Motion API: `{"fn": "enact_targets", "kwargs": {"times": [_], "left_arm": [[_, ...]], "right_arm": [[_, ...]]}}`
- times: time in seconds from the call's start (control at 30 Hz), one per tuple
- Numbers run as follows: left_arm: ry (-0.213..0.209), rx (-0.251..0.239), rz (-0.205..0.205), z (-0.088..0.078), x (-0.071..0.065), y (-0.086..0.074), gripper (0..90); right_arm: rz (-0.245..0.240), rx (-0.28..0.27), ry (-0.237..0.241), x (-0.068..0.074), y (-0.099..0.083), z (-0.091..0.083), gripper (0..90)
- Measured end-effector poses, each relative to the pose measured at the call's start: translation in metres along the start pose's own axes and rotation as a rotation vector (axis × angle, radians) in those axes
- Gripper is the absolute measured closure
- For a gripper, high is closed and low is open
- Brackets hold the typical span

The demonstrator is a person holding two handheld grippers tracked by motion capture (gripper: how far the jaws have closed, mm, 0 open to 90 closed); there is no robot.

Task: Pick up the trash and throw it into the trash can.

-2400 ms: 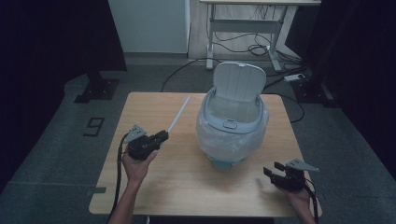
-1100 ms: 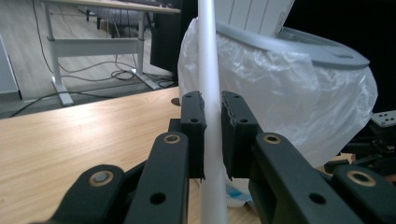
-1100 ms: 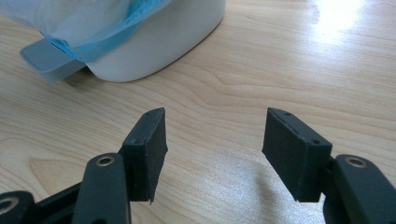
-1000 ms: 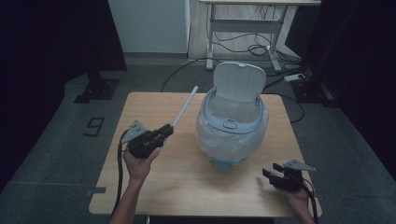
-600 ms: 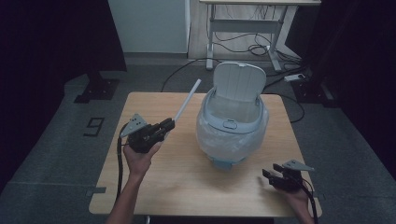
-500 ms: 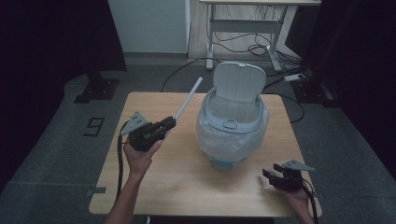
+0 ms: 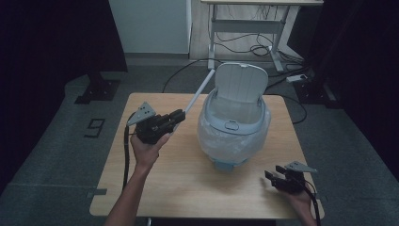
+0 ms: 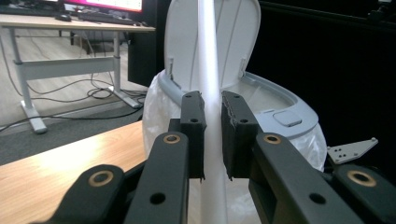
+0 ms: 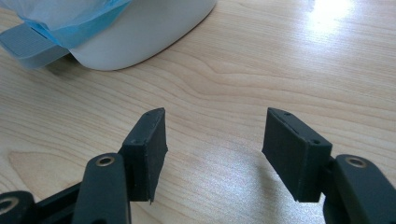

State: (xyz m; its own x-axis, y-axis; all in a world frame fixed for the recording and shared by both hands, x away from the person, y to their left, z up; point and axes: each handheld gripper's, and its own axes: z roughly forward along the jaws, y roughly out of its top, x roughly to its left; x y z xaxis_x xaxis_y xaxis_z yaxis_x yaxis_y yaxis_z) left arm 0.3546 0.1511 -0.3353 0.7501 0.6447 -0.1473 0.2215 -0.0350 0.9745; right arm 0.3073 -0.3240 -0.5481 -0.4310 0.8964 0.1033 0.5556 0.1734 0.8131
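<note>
A white stick point(image 7: 197, 92) slants up and to the right from my left gripper point(image 7: 178, 115), which is shut on its lower end above the left half of the table. In the left gripper view the white stick point(image 8: 208, 70) runs up between the two black pads point(image 8: 194, 126), which press on it. The stick's top end is near the raised lid of a pale blue pedal bin point(image 7: 235, 123) lined with a clear bag; the same bin point(image 8: 261, 100) stands just beyond the jaws. My right gripper point(image 7: 273, 178) rests low at the table's front right, open with nothing between its fingers point(image 9: 149, 140).
The wooden table point(image 7: 164, 188) has bare room in front of the bin and at its left. The bin's foot pedal point(image 9: 28, 44) points toward the right gripper. A desk frame point(image 7: 244, 23) with cables stands on the floor behind the table.
My left hand has lifted the stick higher and carried it a little to the right, toward the bin's lid. The right gripper has stayed where it was.
</note>
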Motion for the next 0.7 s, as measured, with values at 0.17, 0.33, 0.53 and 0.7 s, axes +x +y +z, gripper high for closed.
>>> {"fn": "enact_targets", "kwargs": {"times": [0.17, 0.33, 0.53, 0.7], "left_arm": [[-0.001, 0.015, -0.001, 0.007, 0.0, 0.006, 79.9], [0.003, 0.024, 0.006, 0.014, -0.003, 0.01, 79.9], [-0.003, 0.038, 0.028, 0.024, -0.009, 0.018, 79.9], [-0.006, 0.046, 0.037, 0.03, -0.012, 0.024, 79.9]], "right_arm": [[-0.005, 0.002, 0.012, 0.0, 0.0, 0.001, 39.1], [-0.009, 0.009, 0.014, -0.001, -0.001, 0.002, 39.1], [0.003, 0.026, 0.025, -0.003, -0.002, 0.004, 39.1], [0.02, 0.033, 0.031, -0.004, -0.002, 0.005, 39.1]]}}
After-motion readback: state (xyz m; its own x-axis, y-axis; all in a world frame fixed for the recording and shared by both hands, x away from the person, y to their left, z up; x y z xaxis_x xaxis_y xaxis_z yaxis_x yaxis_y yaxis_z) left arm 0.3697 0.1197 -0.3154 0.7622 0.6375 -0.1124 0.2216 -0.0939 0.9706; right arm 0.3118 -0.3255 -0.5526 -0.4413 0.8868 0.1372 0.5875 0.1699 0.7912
